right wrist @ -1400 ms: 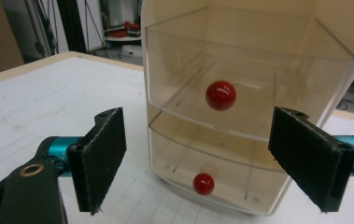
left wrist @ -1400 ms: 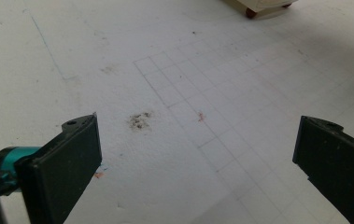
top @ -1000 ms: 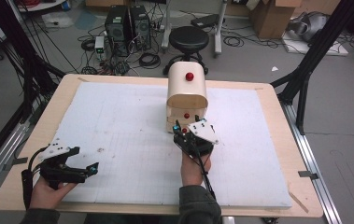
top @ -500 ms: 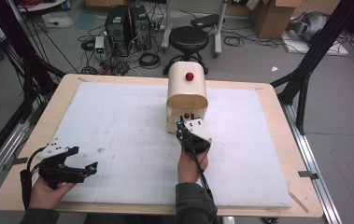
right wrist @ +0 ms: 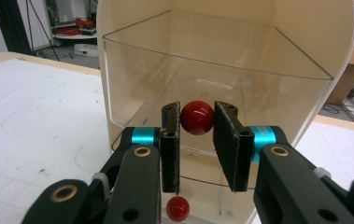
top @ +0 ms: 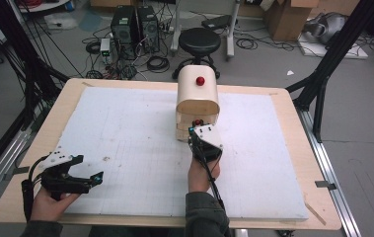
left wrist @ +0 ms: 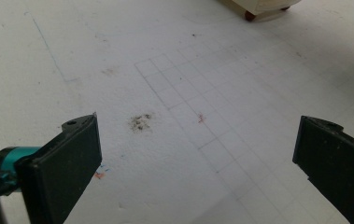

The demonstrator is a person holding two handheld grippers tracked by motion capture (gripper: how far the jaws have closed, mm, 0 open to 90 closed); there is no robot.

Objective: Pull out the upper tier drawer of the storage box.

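Observation:
A cream wooden box (top: 197,98) with a rounded top stands mid-table, a red knob (top: 200,80) on its top. In the right gripper view its front is a clear curved panel (right wrist: 221,70) bearing a red ball knob (right wrist: 196,117); a smaller red knob (right wrist: 178,208) sits lower down. My right gripper (right wrist: 197,122) has just been closing and is now shut on the upper ball knob, one pad pressing each side. From above, the right gripper (top: 197,129) meets the box's front. My left gripper (top: 95,178) hovers open over the white board at the front left, nothing between its jaws (left wrist: 195,154).
A white gridded board (top: 135,133) covers most of the wooden table (top: 293,128). Behind the table, on the floor, are a black stool (top: 200,39), computer towers (top: 132,24) and cables. Black frame posts (top: 332,54) stand at both sides.
The right gripper's jaws have drawn together around the red knob at the box's front. Both hands have kept their places.

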